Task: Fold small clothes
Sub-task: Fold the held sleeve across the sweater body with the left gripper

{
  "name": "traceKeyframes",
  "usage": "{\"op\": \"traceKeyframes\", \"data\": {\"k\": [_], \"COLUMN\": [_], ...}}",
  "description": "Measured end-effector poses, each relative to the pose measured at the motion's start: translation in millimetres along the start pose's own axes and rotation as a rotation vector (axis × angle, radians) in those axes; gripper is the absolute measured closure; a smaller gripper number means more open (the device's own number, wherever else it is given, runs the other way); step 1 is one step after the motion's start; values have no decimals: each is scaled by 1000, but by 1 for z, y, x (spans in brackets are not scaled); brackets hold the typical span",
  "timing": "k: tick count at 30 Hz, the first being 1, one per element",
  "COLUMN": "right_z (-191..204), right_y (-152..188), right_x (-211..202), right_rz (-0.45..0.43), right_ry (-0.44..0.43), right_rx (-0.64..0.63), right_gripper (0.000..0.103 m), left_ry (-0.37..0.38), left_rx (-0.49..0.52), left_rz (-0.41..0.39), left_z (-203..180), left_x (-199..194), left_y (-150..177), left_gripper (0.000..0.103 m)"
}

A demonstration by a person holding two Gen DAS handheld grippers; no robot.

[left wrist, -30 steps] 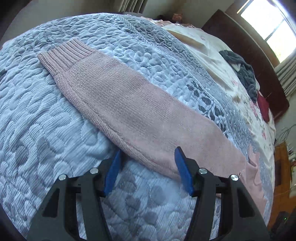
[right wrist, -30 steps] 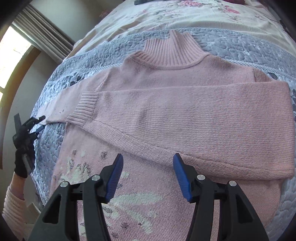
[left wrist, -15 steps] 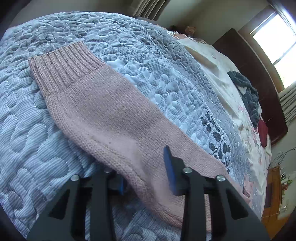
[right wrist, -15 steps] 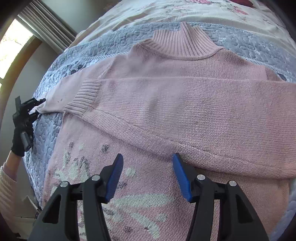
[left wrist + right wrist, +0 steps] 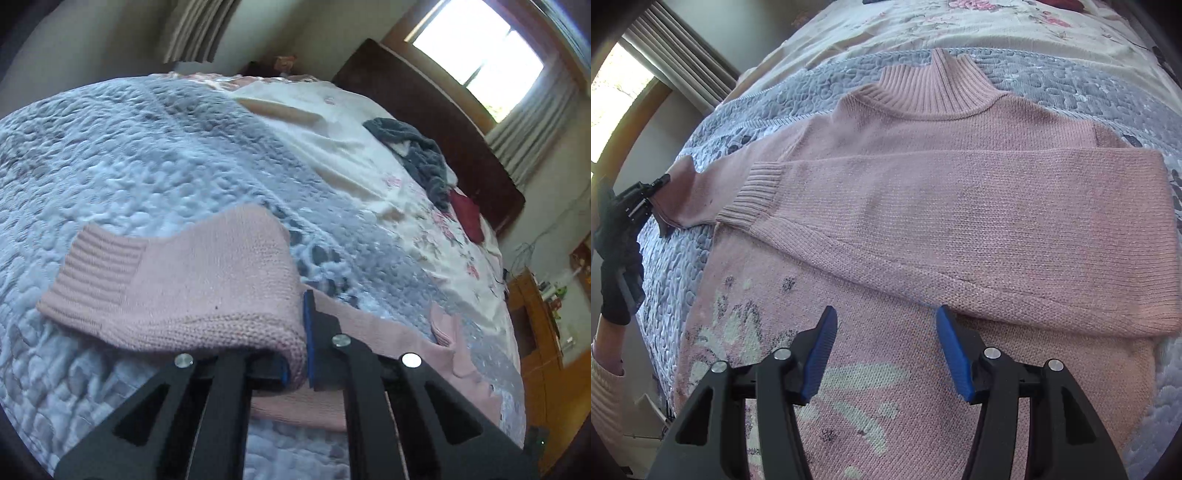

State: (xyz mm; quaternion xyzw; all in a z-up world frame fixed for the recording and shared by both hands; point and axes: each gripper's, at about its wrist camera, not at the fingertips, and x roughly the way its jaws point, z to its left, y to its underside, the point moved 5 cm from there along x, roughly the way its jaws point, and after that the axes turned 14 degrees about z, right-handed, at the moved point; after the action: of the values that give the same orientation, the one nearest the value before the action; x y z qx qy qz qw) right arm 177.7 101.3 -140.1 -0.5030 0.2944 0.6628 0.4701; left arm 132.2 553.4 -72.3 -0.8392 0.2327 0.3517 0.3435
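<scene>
Left wrist view. Item: pale pink knitted sweater (image 5: 207, 295), one long sleeve, lying on the blue-grey quilted bedspread (image 5: 147, 155). The left gripper (image 5: 297, 354) has its blue-padded jaws pressed nearly together, pinching a fold of the sleeve just short of the ribbed cuff (image 5: 99, 266), which droops beyond the jaws. Judged step: carrying this sleeve across the sweater's body. Done well, the lift stays low and the cuff lands flat on the body.

Right wrist view. The sweater (image 5: 960, 206) lies flat on the bedspread (image 5: 764, 107), collar away from the camera, the other sleeve already folded across the chest. The right gripper (image 5: 886, 350) hovers over the sweater's lower front, fingers (image 5: 822, 354) spread wide, holding nothing.
</scene>
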Motion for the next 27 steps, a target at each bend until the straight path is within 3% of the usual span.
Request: {"op": "traceKeyframes", "data": {"k": [9, 15, 20, 27], "right_z": [-27, -39, -50, -57], "right_y": [3, 3, 3, 4], "right_x": [-15, -22, -21, -15], "right_rz": [-32, -54, -49, -26], "right_ry": [5, 26, 31, 6], "right_rx": [44, 69, 90, 110], "right_gripper": [47, 47, 47, 47], "left_ry": [201, 253, 223, 189], "left_rx": [183, 274, 264, 209], "left_rz": [93, 184, 301, 440], "left_z": [-137, -202, -210, -184], "left_x": [26, 62, 110, 159], "left_y": [58, 105, 138, 166], "left_gripper": [98, 96, 93, 89]}}
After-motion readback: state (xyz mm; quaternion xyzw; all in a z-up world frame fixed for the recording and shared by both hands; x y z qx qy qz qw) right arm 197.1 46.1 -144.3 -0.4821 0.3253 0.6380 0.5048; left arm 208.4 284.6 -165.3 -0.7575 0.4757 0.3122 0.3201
